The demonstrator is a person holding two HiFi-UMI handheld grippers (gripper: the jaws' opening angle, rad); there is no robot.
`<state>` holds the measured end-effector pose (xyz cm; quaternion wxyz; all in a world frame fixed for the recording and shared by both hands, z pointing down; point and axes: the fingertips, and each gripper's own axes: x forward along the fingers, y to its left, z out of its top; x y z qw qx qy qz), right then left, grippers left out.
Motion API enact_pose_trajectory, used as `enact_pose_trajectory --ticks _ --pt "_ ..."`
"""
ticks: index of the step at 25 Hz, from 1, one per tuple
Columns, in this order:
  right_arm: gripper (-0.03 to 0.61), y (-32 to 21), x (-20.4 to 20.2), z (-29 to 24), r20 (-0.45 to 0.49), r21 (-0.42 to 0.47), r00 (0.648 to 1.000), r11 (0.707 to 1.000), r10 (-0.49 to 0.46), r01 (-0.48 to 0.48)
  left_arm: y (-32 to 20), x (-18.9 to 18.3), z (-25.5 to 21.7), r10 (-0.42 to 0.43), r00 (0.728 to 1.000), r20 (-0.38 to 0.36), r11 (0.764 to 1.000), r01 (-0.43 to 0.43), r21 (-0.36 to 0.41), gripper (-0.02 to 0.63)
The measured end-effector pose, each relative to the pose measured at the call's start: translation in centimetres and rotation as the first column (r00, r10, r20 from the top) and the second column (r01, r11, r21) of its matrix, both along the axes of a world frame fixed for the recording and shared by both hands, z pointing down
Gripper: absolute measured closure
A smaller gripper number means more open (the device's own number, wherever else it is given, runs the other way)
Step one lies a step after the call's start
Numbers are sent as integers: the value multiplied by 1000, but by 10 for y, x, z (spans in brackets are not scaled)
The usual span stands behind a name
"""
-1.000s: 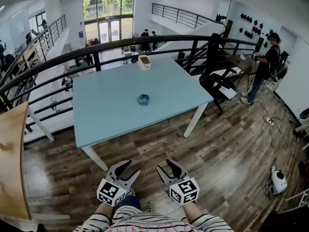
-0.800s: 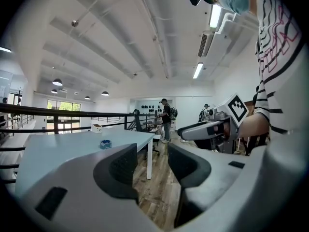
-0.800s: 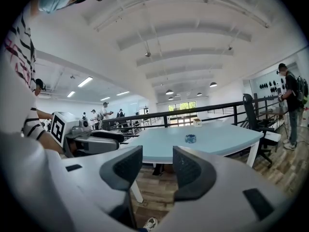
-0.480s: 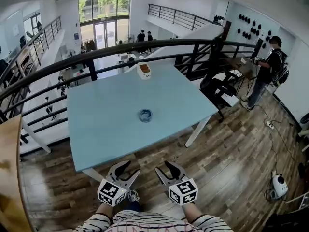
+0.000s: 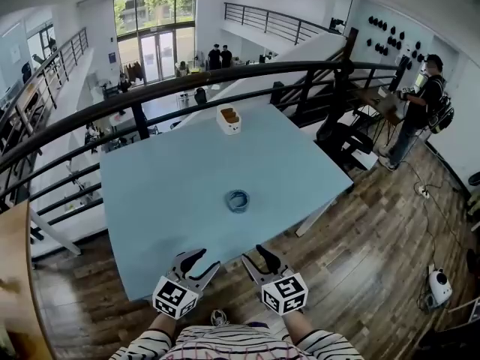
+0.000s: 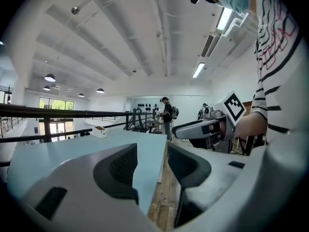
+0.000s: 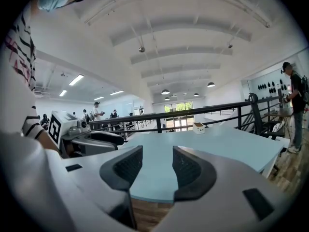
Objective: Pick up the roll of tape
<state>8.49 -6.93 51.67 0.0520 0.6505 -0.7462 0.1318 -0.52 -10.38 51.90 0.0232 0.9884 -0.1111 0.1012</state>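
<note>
The roll of tape (image 5: 238,200) lies flat near the middle of the light blue table (image 5: 165,193), its hole facing straight up, so its axis stands upright and it shows no long side in the head view. It sits alone on the tabletop, well apart from both claws. The left gripper (image 5: 204,259) hovers over the near edge of the table with its jaws spread apart; the left gripper view shows only the tabletop and the wooden floor (image 5: 360,231) between them, and nothing is held or touched. The right gripper (image 5: 255,255) hangs just beside it, also at the near edge, its jaws likewise spread with only bare table between them in the right gripper view. Both claws point toward the table, and the stretch of table between them and the tape holds nothing. Toward the far edge stands a small white box (image 5: 229,118) with something brown in its top, well beyond the tape. A black railing (image 5: 150,92) curves behind the table, and a person (image 5: 418,103) stands far off at the right.
</note>
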Motion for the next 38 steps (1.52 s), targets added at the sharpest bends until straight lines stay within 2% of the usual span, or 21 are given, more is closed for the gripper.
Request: enact_pose_trajectory --ticks 8,13,21,30,35,38 --pt "390 -55 17 20 -39 -52 999 998 -35 33 -43 17 21 16 999 28 999 -15 -42 439" --pt "390 -90 37 39 -74 -104 991 989 -108 100 -72 35 32 -32 999 33 997 34 -62 439" --pt "390 -148 71 64 -126 -191 957 954 -259 233 -103 68 48 -129 990 59 987 134 -91 439" --pt "390 -195 89 98 -182 -309 881 876 -437 371 -123 88 52 -257 963 83 958 265 -110 439" --pt "390 -215 83 125 -223 -393 803 805 -552 445 -131 82 57 -345 934 97 928 355 -117 439" --pt "390 -222 80 138 -249 -443 744 756 -619 481 -133 80 59 -390 916 99 909 400 -116 439"
